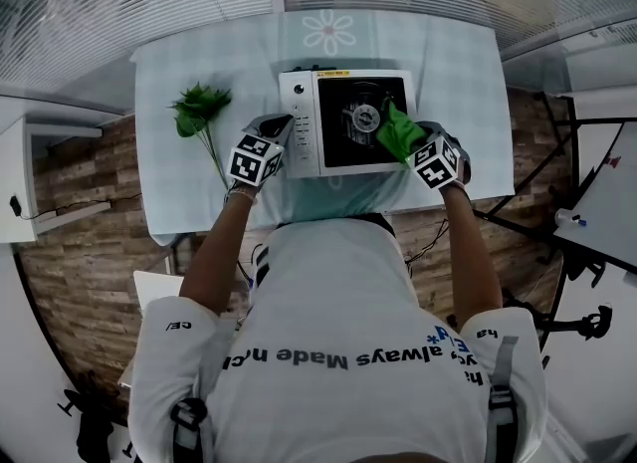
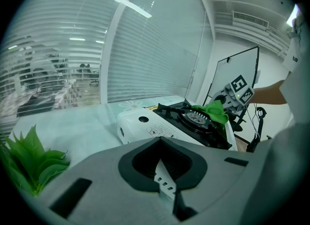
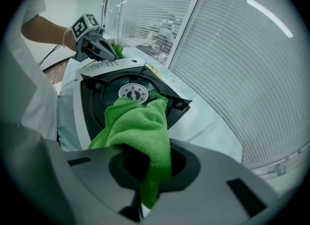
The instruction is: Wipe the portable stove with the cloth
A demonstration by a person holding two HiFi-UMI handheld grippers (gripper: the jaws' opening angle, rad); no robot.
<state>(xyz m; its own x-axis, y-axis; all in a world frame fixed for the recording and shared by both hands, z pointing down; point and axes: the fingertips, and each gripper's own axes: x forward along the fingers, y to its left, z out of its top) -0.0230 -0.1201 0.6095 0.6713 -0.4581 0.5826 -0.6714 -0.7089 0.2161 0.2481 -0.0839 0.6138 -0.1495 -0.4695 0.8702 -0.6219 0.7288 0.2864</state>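
Observation:
The portable stove (image 1: 348, 120), white with a black top and a round burner (image 3: 133, 92), stands at the middle of the table. My right gripper (image 1: 418, 147) is shut on the green cloth (image 1: 398, 132), which lies bunched on the black top just right of the burner. In the right gripper view the cloth (image 3: 138, 122) hides the fingertips of that gripper (image 3: 145, 156). My left gripper (image 1: 274, 137) is shut and holds nothing; its tip rests against the stove's left control panel (image 1: 299, 127). From the left gripper view (image 2: 160, 139) the stove (image 2: 145, 122) lies just ahead.
A green artificial plant (image 1: 199, 113) lies on the table's left half, near my left gripper. The table (image 1: 453, 73) has a pale checked cover, and window blinds run along its far edge. A white shelf (image 1: 40, 167) stands left; a white desk (image 1: 597, 212) and stands are right.

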